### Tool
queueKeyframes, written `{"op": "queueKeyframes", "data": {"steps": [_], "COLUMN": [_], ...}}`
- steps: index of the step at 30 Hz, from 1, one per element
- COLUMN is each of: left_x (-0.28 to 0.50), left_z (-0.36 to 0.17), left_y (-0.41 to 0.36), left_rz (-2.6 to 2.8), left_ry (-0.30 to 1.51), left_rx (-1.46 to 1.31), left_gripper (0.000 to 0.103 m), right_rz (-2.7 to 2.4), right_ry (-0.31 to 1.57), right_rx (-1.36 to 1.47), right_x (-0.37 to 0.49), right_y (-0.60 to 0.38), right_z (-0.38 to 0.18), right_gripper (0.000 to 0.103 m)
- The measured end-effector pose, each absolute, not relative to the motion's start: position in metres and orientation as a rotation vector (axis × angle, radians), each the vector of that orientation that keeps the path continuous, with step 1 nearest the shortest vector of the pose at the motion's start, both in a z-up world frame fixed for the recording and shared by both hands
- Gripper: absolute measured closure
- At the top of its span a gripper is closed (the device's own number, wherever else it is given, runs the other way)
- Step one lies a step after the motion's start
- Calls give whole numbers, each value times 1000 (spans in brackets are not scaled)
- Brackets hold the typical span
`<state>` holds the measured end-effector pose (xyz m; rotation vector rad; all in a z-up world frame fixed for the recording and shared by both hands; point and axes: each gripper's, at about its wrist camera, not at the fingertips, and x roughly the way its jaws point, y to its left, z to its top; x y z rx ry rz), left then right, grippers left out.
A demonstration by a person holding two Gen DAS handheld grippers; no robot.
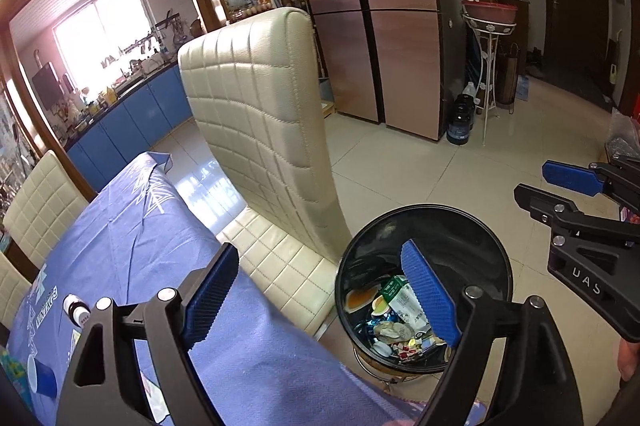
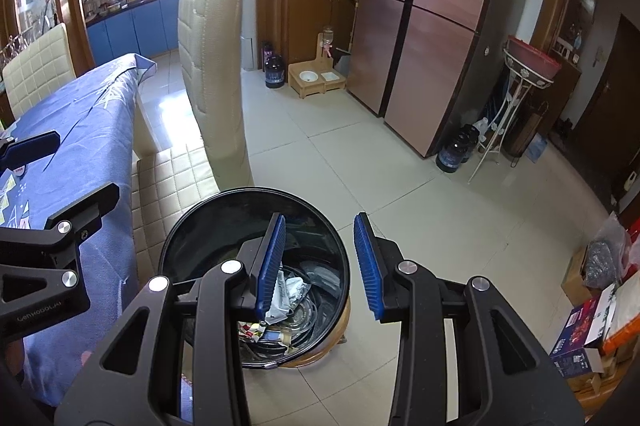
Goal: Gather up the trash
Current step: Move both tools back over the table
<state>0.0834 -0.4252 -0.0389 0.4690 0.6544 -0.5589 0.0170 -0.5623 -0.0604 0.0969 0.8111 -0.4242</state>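
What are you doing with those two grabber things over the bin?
A person is collecting trash with a gripper in each hand. Right now both the left gripper and the right gripper are open and empty, held above the black bin on the floor beside the table. The bin already has wrappers and cartons inside. A small bottle and a blue cup sit on the blue tablecloth.

Cream quilted chair (image 1: 256,113) on pale tiled floor (image 2: 360,169), copper fridge (image 1: 384,17) behind, bright kitchen window (image 1: 100,29).
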Motion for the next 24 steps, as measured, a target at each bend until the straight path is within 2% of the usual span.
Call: {"op": "queueKeyframes", "data": {"steps": [8,10,11,17,20,21,24], "left_x": [85,86,86,91,94,94,95], "left_z": [-30,-29,-28,-23,-20,-19,-17], "left_y": [-388,-377,-370,-334,-316,-309,-294], "left_rz": [-529,-516,-506,-465,-446,-440,-419], "left_ry": [655,655,655,657,657,656,652], "left_rx": [423,415,410,370,349,341,327], "left_gripper": [22,22,22,22,22,22,22], "right_rz": [-375,-362,-362,-341,-341,-342,-335], "right_ry": [803,795,781,751,745,742,737], "right_rx": [80,76,68,15,-4,-10,-25], "right_x": [24,26,26,32,34,34,34], "right_y": [-528,-519,-513,-481,-467,-462,-449], "right_z": [-50,-47,-45,-31,-26,-24,-19], "right_gripper": [63,35,31,28,15,6,4]}}
